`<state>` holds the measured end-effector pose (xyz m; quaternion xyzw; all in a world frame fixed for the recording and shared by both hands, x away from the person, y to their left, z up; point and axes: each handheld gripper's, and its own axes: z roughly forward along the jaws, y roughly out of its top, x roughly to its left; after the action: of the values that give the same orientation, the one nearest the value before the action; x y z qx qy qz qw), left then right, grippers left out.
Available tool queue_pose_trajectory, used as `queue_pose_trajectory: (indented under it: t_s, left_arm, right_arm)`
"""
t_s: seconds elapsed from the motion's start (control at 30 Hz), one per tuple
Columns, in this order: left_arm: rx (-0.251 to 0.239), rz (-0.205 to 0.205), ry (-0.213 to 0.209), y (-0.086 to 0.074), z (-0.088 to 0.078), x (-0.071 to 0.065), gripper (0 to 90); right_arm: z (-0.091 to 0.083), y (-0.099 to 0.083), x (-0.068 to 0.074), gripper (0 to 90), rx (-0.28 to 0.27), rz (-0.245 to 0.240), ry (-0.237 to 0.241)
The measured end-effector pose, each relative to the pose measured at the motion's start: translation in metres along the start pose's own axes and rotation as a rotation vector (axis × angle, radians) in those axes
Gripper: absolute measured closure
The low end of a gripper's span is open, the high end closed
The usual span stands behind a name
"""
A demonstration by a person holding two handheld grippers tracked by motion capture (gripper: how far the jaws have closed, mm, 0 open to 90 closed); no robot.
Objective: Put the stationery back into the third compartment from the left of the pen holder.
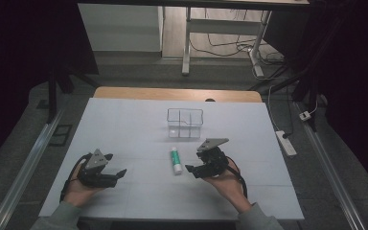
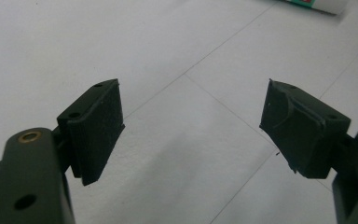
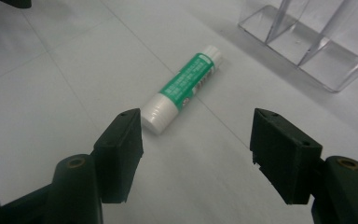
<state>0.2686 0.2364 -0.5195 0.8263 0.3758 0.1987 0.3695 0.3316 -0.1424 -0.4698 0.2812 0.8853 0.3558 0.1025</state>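
Observation:
A white glue stick with a green label (image 1: 175, 160) (image 3: 184, 87) lies flat on the white table (image 1: 139, 129), in front of a clear plastic organiser with compartments (image 1: 185, 122) (image 3: 307, 39). My right gripper (image 1: 190, 169) (image 3: 196, 137) is just right of the stick, open, its jaws pointing at the stick's near end with nothing between them. My left gripper (image 1: 120, 172) (image 2: 191, 123) is open over bare table at the front left, well apart from the stick, whose end peeks in at the left gripper view's top edge (image 2: 324, 3).
The table's wooden back edge (image 1: 177, 93) lies beyond the white sheet. A metal rail (image 1: 24, 165) runs along the left, and a power strip (image 1: 286, 143) with cables lies on the floor to the right. Desk legs (image 1: 187, 43) stand farther back.

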Motion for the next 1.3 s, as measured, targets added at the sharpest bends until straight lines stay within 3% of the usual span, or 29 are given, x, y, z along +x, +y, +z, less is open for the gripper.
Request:
queue_pose_trajectory:
  t_s: [0.3, 0.63, 0.83, 1.2, 1.3]
  left_arm:
    - [0.003, 0.000, 0.003, -0.001, -0.001, 0.000, 20.6]
    - [-0.003, 0.002, 0.003, -0.002, -0.002, -0.002, 20.5]
    - [-0.004, 0.010, -0.002, -0.001, -0.002, -0.004, 20.5]
    - [0.001, 0.010, 0.000, -0.002, -0.002, -0.004, 20.5]
    - [0.002, 0.007, 0.000, -0.003, -0.002, -0.003, 20.5]
  right_arm:
    - [0.019, 0.006, 0.013, 31.3, 0.040, -0.022, 0.009]
    - [0.043, 0.019, 0.019, 30.1, 0.086, 0.042, -0.059]
    - [0.056, 0.021, 0.024, 30.7, 0.114, 0.054, -0.067]
    - [0.080, 0.023, 0.026, 40.9, 0.191, 0.054, -0.132]
    - [0.080, 0.022, 0.025, 46.7, 0.191, 0.077, -0.115]
